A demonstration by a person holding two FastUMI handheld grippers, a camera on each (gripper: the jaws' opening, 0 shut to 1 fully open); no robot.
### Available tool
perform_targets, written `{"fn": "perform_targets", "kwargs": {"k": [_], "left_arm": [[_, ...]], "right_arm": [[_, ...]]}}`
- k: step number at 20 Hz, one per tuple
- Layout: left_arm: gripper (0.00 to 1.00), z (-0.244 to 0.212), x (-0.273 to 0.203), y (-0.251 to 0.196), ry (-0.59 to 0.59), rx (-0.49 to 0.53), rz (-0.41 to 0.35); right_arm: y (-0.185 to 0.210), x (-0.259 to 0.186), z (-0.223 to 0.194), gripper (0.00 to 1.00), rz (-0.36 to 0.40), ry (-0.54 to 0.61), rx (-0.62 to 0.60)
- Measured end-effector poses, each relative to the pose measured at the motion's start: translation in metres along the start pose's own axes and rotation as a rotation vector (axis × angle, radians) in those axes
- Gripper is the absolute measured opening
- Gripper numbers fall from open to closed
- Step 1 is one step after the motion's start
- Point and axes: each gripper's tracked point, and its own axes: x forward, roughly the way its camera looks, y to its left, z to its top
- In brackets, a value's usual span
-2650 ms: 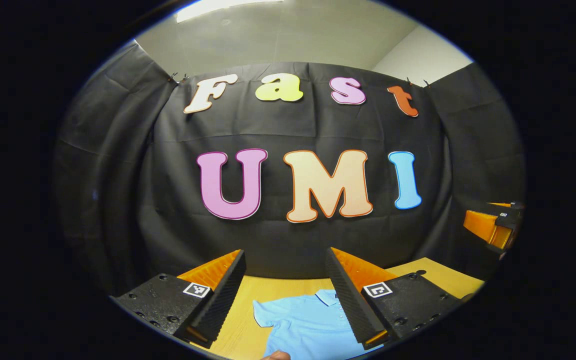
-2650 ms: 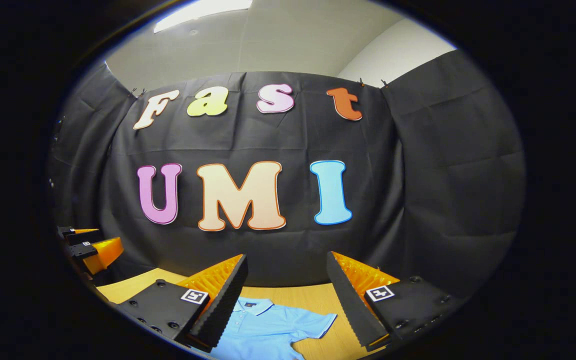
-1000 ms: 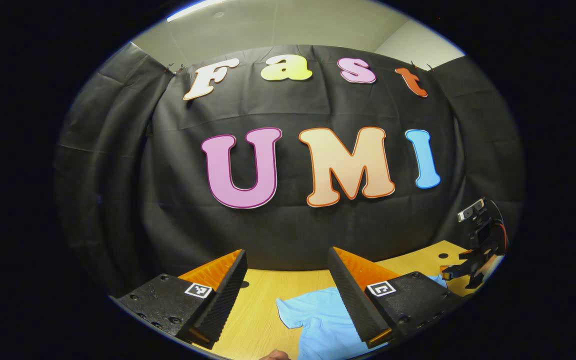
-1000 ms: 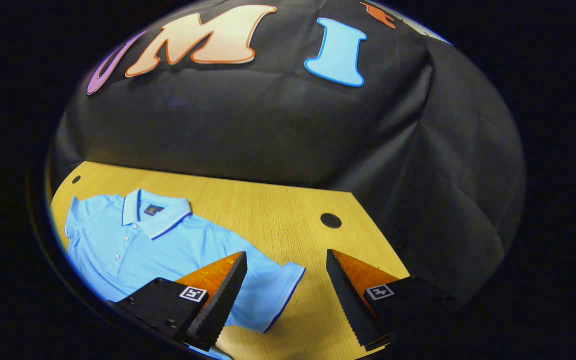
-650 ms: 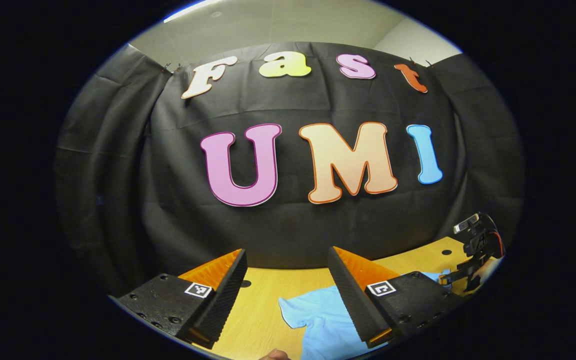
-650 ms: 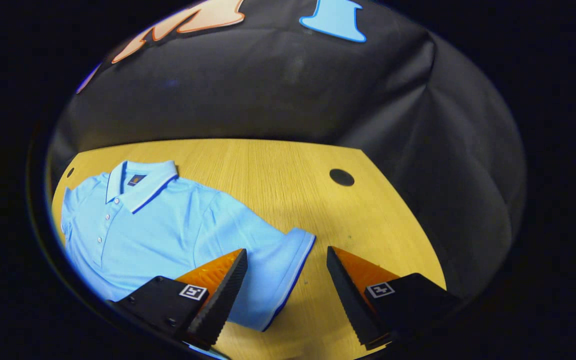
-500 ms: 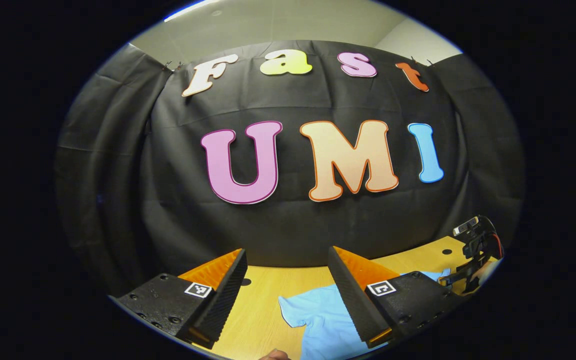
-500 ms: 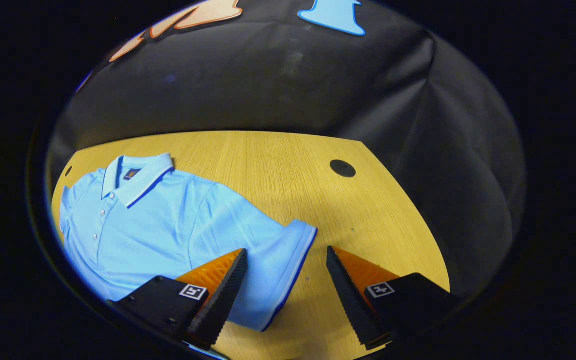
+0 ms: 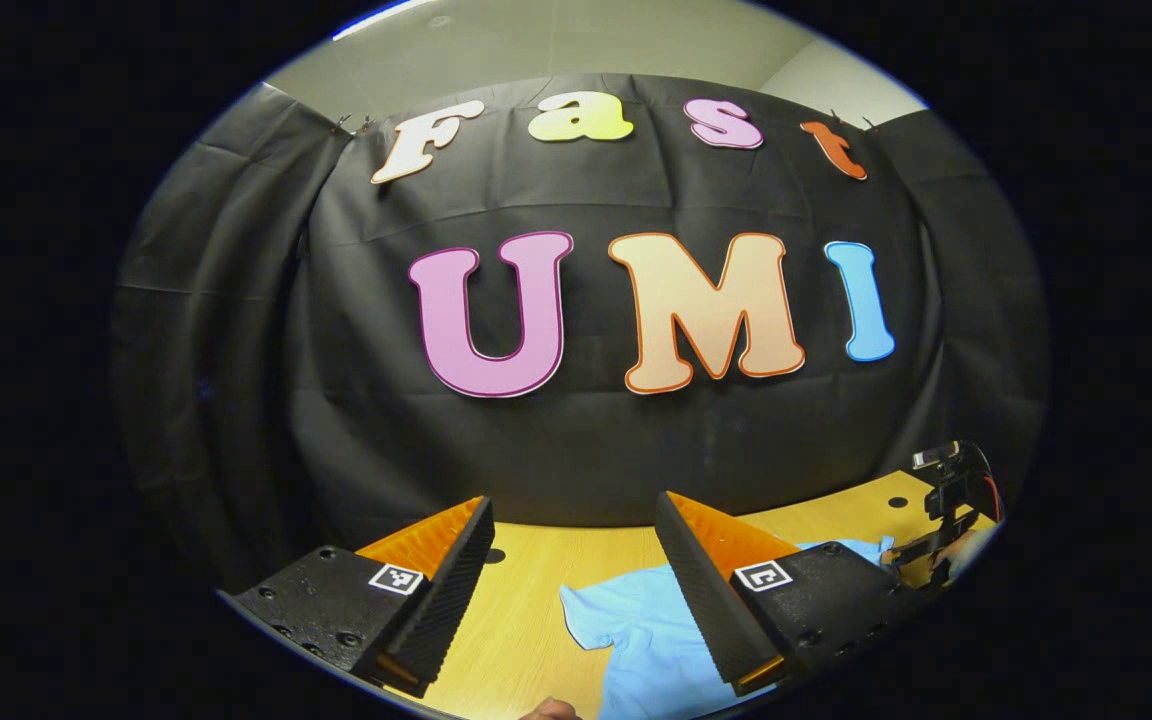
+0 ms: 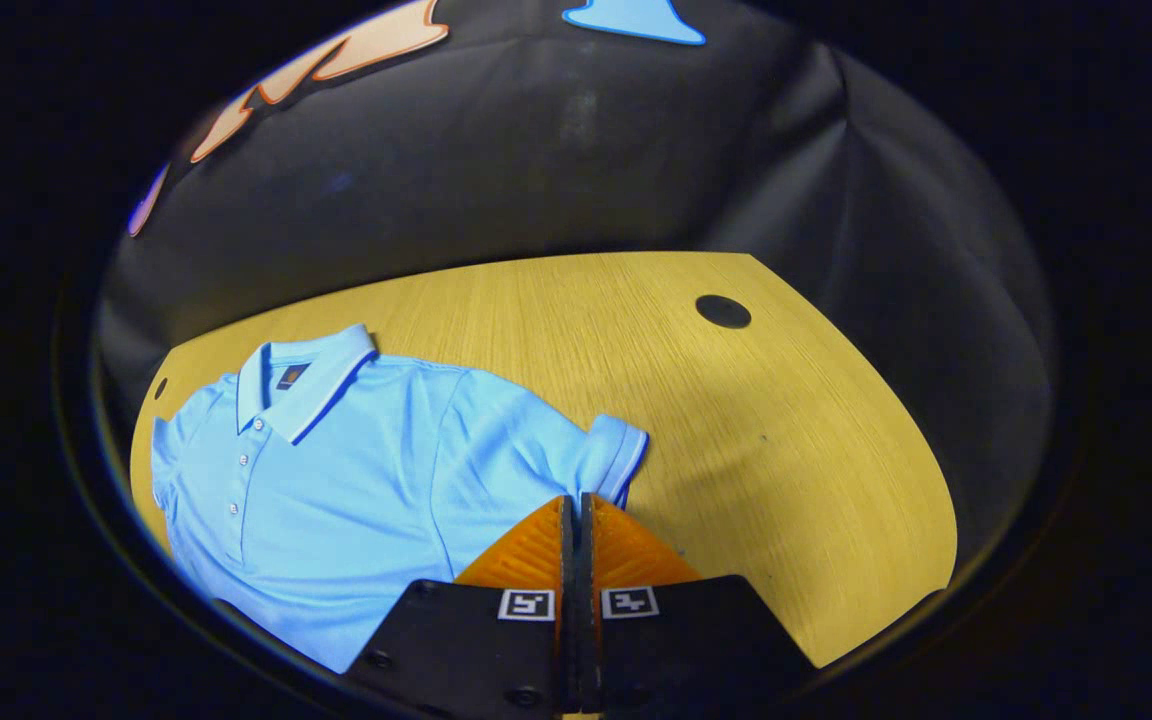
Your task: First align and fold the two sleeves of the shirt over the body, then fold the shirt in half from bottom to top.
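Now the right hand-held gripper [image 10: 573, 515] has its fingers pressed together at the hem of the shirt's [image 10: 336, 470] sleeve [image 10: 596, 450], just ahead of its tips; whether cloth is truly pinched between them cannot be told, though the cuff bunches up right there. Ahead and to that gripper's left the shirt lies flat on the bench [image 10: 736, 420], collar [image 10: 306, 385] farthest off, buttons showing. Beyond the shirt, a dark round hole [image 10: 723, 311] sits in the bench top.

The left hand-held gripper [image 9: 576, 570] hangs above the bench with its fingers spread wide and nothing between them; the other sleeve [image 9: 601, 615] lies just below and ahead of them.

Likely the knit cloth is light, soft and limp: it will drape and crease, not hold shape. Best taken by the banded cuff edge, where the doubled hem gives firmer purchase, and carried low over the body. No containers are present.
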Motion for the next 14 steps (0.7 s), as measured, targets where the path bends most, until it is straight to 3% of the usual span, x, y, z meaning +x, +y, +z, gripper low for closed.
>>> {"fn": "perform_targets", "kwargs": {"k": [7, 14], "left_arm": [[0.96, -0.001, 0.004, 0.006, 0.001, 0.0, 0.019], [0.96, -0.012, 0.003, 0.009, 0.024, -0.022, 0.014]], "right_arm": [[0.048, -0.024, 0.041, 0.0, 0.139, -0.09, 0.164], [0.131, -0.042, 0.052, 0.03, 0.356, -0.112, 0.277]]}}
